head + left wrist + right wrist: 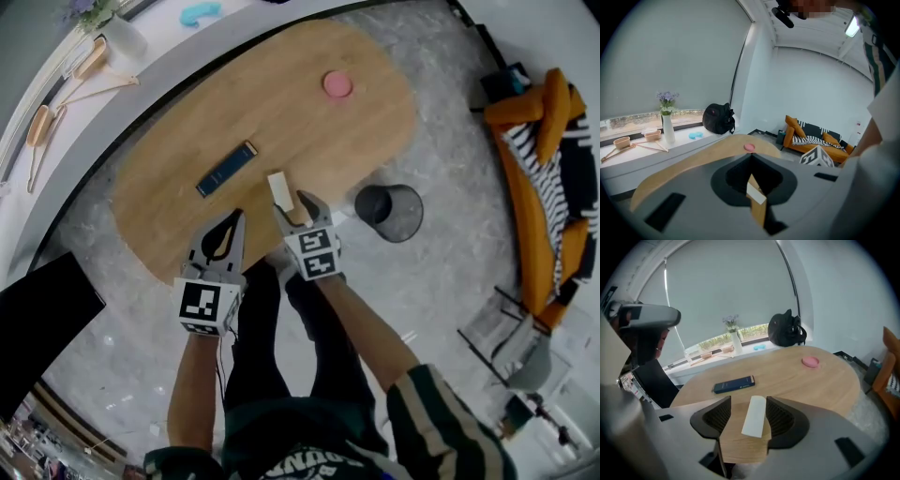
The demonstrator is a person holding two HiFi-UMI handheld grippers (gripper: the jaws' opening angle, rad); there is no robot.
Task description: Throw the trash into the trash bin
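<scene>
A white strip of trash (pixel 278 189) lies flat on the wooden table (pixel 281 112) near its front edge. My right gripper (pixel 295 208) is open around it. In the right gripper view the white strip (pixel 754 416) rests between the two dark pads with a gap on each side, and the right gripper (pixel 749 401) touches nothing. My left gripper (pixel 239 217) hovers beside it to the left, over the table edge, shut and empty, its tips meeting (pixel 751 157). The black mesh trash bin (pixel 389 212) stands on the floor just right of the table.
A dark blue flat box (pixel 226 169) and a pink disc (pixel 337 84) also sit on the table. An orange sofa (pixel 544 187) is at the far right. A window sill with a vase (pixel 735 341) and a black backpack (pixel 786 331) runs behind the table.
</scene>
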